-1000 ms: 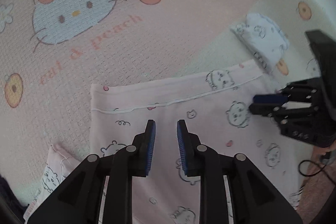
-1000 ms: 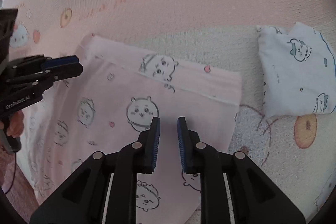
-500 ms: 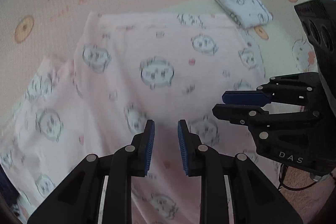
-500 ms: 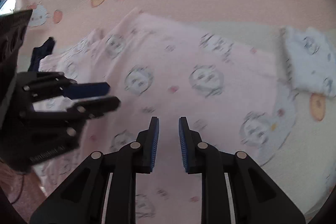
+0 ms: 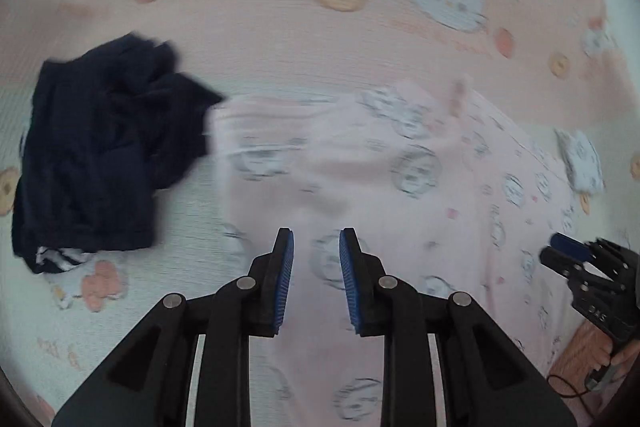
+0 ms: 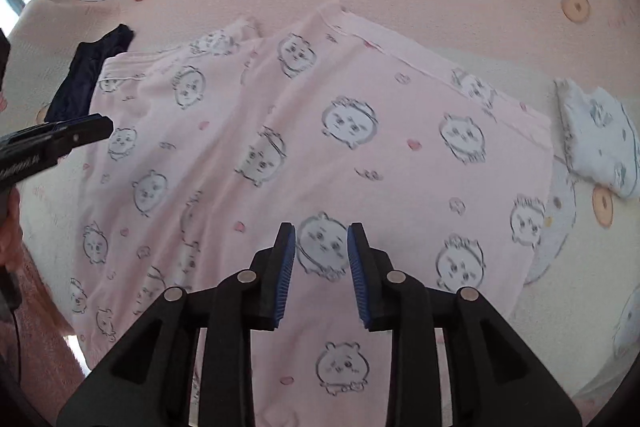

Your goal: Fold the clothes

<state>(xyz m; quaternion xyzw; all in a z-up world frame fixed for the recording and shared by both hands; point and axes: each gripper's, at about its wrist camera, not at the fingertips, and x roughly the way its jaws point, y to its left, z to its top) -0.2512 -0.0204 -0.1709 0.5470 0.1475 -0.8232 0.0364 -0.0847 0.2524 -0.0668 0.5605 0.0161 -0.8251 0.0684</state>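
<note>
Both sets of jaws are held apart with nothing between the pads: the left gripper (image 5: 316,277) hovers over the left part of the pink garment (image 6: 320,155), and the right gripper (image 6: 322,275), whose jaws have just been opening, hovers over its near middle. No cloth is clamped by either. Toward the left edge of the bedspread (image 6: 500,15) a crumpled dark garment (image 5: 100,151) is seen, touching or overlapping the pink garment's left end. The pink garment is spread flat across the middle, and a folded white item (image 6: 600,143) lies just beside its right edge. A risk is judged: if the left end is gathered carelessly, the dark garment could be dragged into the fold.
</note>
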